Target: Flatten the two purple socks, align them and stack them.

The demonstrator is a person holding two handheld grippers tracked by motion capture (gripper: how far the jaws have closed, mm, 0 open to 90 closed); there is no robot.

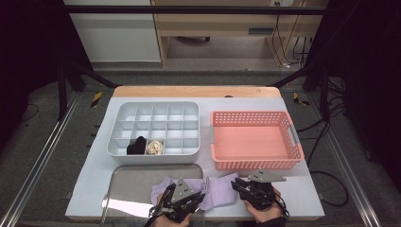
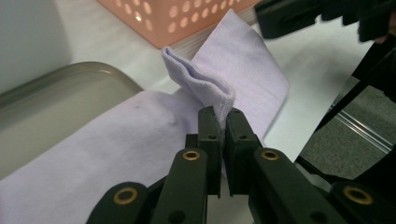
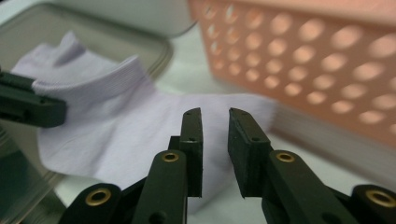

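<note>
One lilac sock (image 1: 215, 191) is seen at the near edge of the table (image 1: 94, 170), lying partly on the one grey metal tray (image 1: 137, 182) and partly on the table surface just in front of the one pink perforated basket (image 1: 255, 139). Two grippers are held, one in each hand. A raised fold of the sock is pinched between the fingers of the left gripper (image 2: 219, 122), which are pressed together on the cloth. The fingers of the right gripper (image 3: 215, 116) are parted by a narrow gap, with nothing gripped between them, and are pointed at the sock's other end. One grey divided box (image 1: 153, 127) is set behind the tray; two rolled bundles are counted in its front row, one black bundle (image 1: 137, 145) and one cream bundle (image 1: 155, 147), side by side in neighbouring compartments.
</note>
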